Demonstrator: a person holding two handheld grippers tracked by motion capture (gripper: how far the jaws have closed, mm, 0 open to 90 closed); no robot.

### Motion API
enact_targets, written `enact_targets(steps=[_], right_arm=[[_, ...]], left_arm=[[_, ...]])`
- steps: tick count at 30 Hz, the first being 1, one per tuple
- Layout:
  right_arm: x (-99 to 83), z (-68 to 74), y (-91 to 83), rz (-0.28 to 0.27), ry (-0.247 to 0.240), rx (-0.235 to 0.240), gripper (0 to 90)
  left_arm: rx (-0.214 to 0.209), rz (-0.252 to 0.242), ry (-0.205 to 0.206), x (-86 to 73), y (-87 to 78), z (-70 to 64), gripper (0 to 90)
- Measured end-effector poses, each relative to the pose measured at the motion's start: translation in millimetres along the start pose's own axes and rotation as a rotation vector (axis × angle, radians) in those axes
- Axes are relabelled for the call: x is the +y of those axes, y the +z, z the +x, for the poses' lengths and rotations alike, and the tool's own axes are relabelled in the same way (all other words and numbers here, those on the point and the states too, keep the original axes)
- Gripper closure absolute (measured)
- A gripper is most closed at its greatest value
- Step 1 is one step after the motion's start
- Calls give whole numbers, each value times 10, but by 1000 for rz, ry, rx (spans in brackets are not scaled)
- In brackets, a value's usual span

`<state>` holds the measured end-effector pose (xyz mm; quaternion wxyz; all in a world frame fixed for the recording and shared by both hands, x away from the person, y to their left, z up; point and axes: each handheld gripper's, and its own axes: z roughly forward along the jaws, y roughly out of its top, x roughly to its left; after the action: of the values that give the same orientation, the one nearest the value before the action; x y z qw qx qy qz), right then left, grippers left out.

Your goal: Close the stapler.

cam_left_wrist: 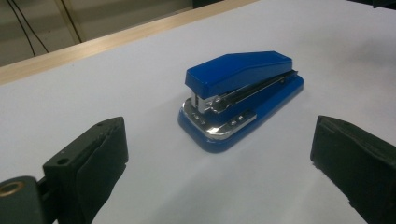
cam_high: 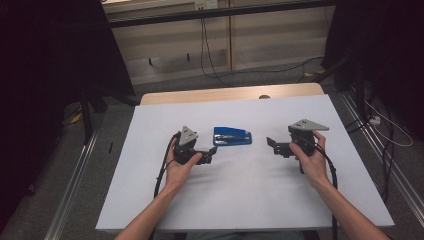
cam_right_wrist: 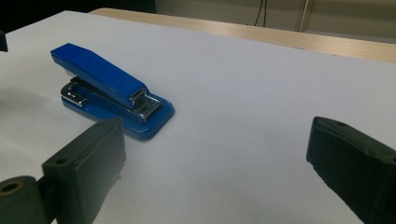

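Your left gripper (cam_high: 211,156) and right gripper (cam_high: 272,145) hover with jaws spread wide, the blue stapler (cam_high: 232,136) lying flat on the white desk (cam_high: 250,200) between them, toward twelve o'clock.

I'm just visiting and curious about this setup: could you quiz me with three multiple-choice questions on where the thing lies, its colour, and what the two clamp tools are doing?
1. Where is the stapler?
A. Between the two grippers
B. On the floor
C. Inside a box

2. What colour is its body?
A. Red
B. Blue
C. Yellow

3. How do the left gripper and right gripper stand?
A. Both shut on it
B. One holds it
C. Both open, apart from it

Answers: 1 A, it lies on the white table between them; 2 B, blue with metal parts; 3 C, each gripper view shows wide jaws.
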<state>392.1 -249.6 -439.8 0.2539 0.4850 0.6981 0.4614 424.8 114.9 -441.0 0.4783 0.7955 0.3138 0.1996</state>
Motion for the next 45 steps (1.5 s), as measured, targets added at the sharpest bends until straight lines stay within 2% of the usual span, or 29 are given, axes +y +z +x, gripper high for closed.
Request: enact_targets(steps=[4, 8, 13, 18, 21, 25, 27, 31, 36, 42, 45], right_arm=[[-15, 44, -71, -12, -19, -7, 54], [-59, 59, -143, -18, -31, -17, 53], [-89, 60, -226, -25, -34, -33, 54], [-129, 92, -306, -38, -43, -54, 54], [-151, 107, -350, -44, -43, -58, 54], [-167, 118, -408, -56, -42, -65, 54], [-182, 117, -438, -54, -40, -54, 55], [-218, 106, -513, -58, -33, -60, 55], [-243, 98, -607, -61, -21, -62, 55], [-276, 150, -690, -74, -18, -76, 53], [-295, 168, -738, -81, -8, -75, 52]], left_arm=[[42, 1, -24, -26, -100, -1, 38], [66, -34, -62, -55, -208, 13, 36], [77, -47, -58, -141, -351, 4, 36], [116, -58, -52, -193, -500, -6, 34], [110, -77, -70, -207, -571, -13, 34], [106, -67, -62, -251, -647, -21, 34], [113, -64, -66, -276, -692, -27, 34], [114, -79, -74, -321, -790, -26, 34], [119, -67, -77, -393, -907, -35, 33], [122, -83, -89, -455, -1048, -50, 34], [131, -75, -97, -477, -1097, -36, 33]])
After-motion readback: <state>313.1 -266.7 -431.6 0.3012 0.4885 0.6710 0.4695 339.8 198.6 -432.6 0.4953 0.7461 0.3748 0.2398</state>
